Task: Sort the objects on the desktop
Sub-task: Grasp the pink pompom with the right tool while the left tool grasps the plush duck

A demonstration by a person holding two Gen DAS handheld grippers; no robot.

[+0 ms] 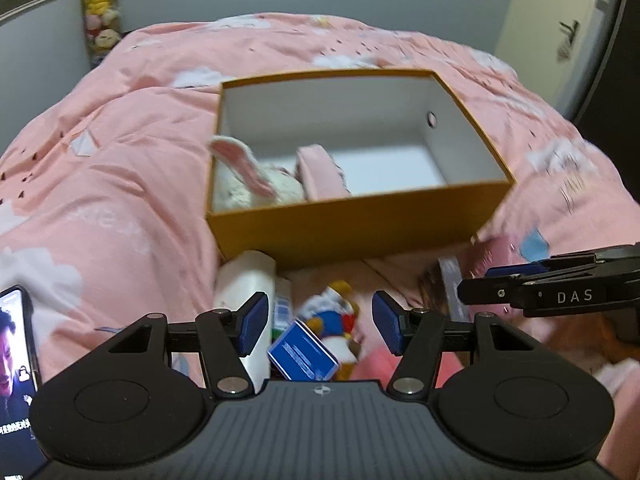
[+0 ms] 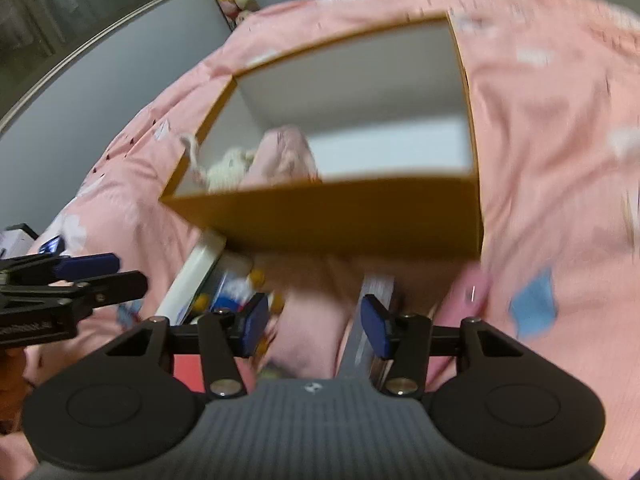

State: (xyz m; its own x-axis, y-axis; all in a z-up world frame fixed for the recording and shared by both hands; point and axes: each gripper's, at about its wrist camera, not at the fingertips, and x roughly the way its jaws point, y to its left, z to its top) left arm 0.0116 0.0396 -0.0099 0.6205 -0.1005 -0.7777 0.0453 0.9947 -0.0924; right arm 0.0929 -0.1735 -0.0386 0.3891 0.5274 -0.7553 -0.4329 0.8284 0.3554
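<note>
Mustard-yellow box open on pink quilt, plush rabbit inside at left end. Left gripper jaws apart, empty, above blue card box and duck toy. Right gripper jaws apart, nothing gripped.

A pink patterned duvet covers the bed and fills most of both views. A smartphone with a lit screen lies at lower left of the left wrist view. Stacked plush toys stand upper left; a door handle shows upper right.
</note>
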